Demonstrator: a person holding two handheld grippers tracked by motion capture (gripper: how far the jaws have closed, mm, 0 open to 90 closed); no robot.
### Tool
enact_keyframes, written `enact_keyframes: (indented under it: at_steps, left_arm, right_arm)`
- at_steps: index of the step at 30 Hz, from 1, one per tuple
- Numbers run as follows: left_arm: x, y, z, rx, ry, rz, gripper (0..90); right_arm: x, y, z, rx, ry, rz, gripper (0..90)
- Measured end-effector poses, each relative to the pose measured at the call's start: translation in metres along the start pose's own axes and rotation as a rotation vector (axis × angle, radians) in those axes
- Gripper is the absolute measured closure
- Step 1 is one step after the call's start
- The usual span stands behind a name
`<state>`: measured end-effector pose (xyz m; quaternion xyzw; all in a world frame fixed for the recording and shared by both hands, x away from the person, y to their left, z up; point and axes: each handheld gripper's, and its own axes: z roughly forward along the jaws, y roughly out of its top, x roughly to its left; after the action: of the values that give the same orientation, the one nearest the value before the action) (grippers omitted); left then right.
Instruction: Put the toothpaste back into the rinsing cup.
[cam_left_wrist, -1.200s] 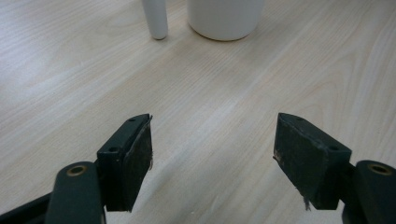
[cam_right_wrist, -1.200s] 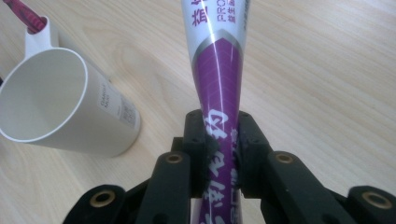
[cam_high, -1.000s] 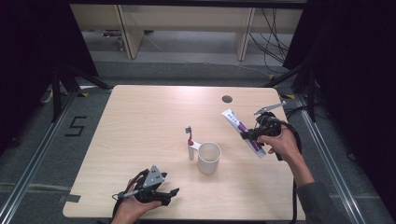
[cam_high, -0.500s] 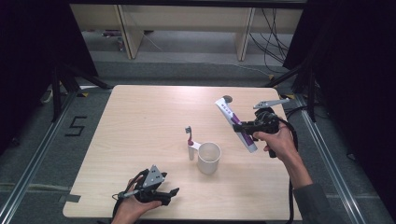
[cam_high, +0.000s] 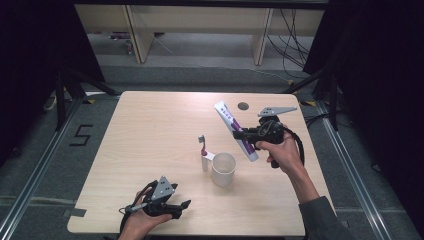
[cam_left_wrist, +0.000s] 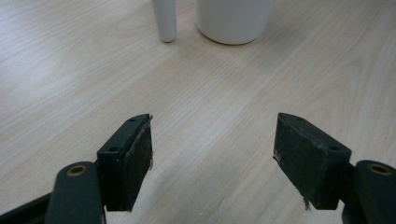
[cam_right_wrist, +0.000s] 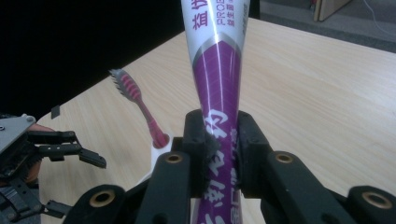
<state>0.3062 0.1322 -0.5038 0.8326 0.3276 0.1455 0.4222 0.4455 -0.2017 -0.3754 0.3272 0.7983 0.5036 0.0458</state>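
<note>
Up close, the right tool (cam_right_wrist: 222, 140) pinches the toothpaste tube (cam_right_wrist: 217, 70); the left tool (cam_left_wrist: 212, 154) gapes apart.

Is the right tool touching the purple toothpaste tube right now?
Touching. In the right gripper view the right tool has both black jaws pressed against the toothpaste tube.

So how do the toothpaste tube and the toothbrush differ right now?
The purple-and-white toothpaste tube is lifted off the table, clamped in the right claw; the pink-and-white toothbrush stands on the table beside the white cup, held by nothing. The tube is broad, flat and tilted; the toothbrush is slim and upright, bristles on top. Both sit near the cup.
</note>
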Motion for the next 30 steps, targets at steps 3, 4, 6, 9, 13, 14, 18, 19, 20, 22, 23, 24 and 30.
enact_keyframes:
  at_steps: [3, 4, 6, 9, 13, 14, 18, 19, 20, 22, 23, 24, 30]
  left_arm:
    - [0.000, 0.000, -0.001, 0.012, -0.004, 0.005, 27.9]
    - [0.000, 0.000, -0.001, 0.004, -0.001, 0.006, 27.9]
    - [0.001, 0.000, -0.001, 0.002, 0.000, 0.003, 27.8]
    - [0.001, 0.000, -0.001, 0.001, -0.003, 0.005, 27.8]
    - [0.001, 0.000, -0.001, 0.001, -0.002, 0.004, 27.8]
    - [0.001, 0.000, -0.001, 0.001, 0.001, 0.005, 27.8]
    - [0.001, 0.000, -0.002, 0.004, 0.000, 0.004, 27.8]
    - [0.001, 0.000, -0.002, 0.005, -0.001, 0.004, 27.8]
    - [0.002, 0.000, -0.002, 0.004, -0.003, 0.007, 27.8]
    - [0.002, 0.000, -0.002, 0.002, -0.003, 0.007, 27.8]
    - [0.001, 0.000, -0.001, -0.002, 0.000, -0.003, 27.8]
    - [0.002, 0.000, -0.002, 0.013, 0.004, 0.014, 27.8]
    - [0.001, 0.000, -0.002, 0.006, -0.002, 0.004, 27.8]
  right_arm:
    - [0.006, 0.000, 0.005, -0.005, 0.020, 0.021, 77.2]
    - [0.006, 0.000, 0.005, 0.000, 0.014, 0.014, 77.2]
    - [0.008, 0.000, 0.009, -0.018, 0.026, -0.010, 77.2]
    - [0.013, 0.000, 0.011, -0.010, 0.038, 0.009, 77.3]
    - [0.016, 0.000, 0.019, -0.037, 0.038, -0.020, 77.2]
    - [0.016, 0.000, 0.020, -0.031, 0.056, -0.032, 77.3]
    - [0.021, -0.001, 0.026, -0.036, 0.066, -0.019, 77.3]
    - [0.021, -0.002, 0.029, -0.041, 0.076, -0.023, 77.2]
    - [0.022, -0.002, 0.031, -0.045, 0.081, -0.024, 77.2]
    - [0.023, -0.004, 0.034, -0.047, 0.089, -0.018, 77.3]
    - [0.022, -0.004, 0.037, -0.053, 0.084, -0.038, 77.2]
    - [0.022, -0.004, 0.037, -0.053, 0.084, -0.038, 77.2]
    - [0.023, -0.009, 0.045, -0.075, 0.095, -0.033, 77.2]
